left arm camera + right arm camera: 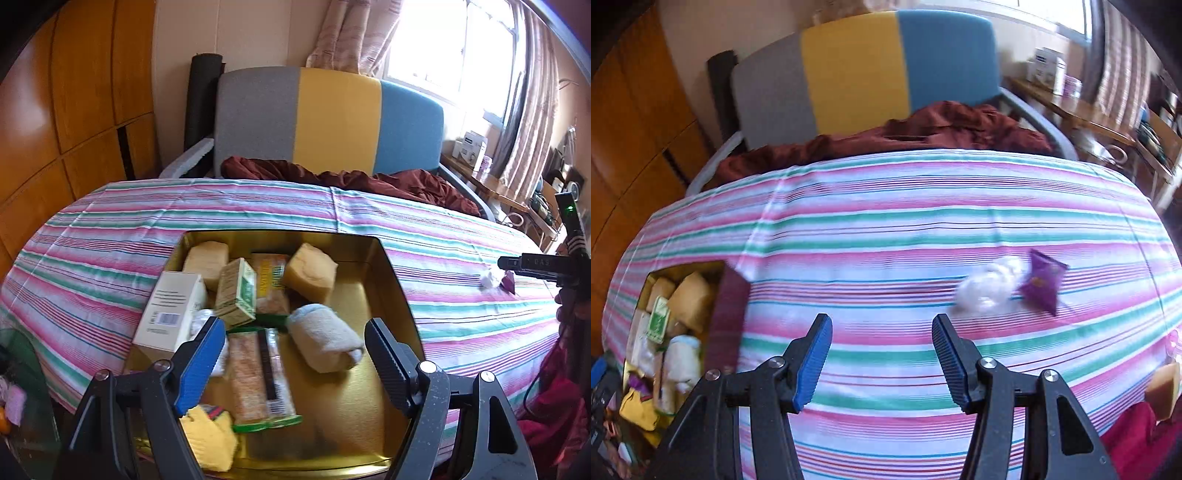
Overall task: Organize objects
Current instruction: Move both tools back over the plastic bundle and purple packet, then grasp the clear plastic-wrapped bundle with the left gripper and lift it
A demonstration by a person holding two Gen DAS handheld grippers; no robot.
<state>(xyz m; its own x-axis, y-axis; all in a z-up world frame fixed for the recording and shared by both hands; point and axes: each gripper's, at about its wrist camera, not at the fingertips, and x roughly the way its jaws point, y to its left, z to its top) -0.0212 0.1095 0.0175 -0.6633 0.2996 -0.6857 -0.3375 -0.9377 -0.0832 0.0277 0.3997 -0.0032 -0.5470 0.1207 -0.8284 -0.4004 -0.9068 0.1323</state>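
A: How far is the tidying, in your opinion?

B: Most is done, I think. The gold-coloured metal tin on the desk with the striped pink and green cloth already holds many things: a white cardboard box, a small green and beige carton, two yellowish sponge blocks, a rolled pale towel, a long snack bar in clear wrap and a yellow cloth.

A: What is left outside?

B: A crumpled white wad and a small purple foil packet, touching each other on the cloth, well apart from the tin. The wad looks soft and light; the packet is flat and shiny.

A: And the grippers?

B: The left gripper hangs over the tin, spread, nothing between its jaws. The right gripper is spread too, empty, pointing near the wad.
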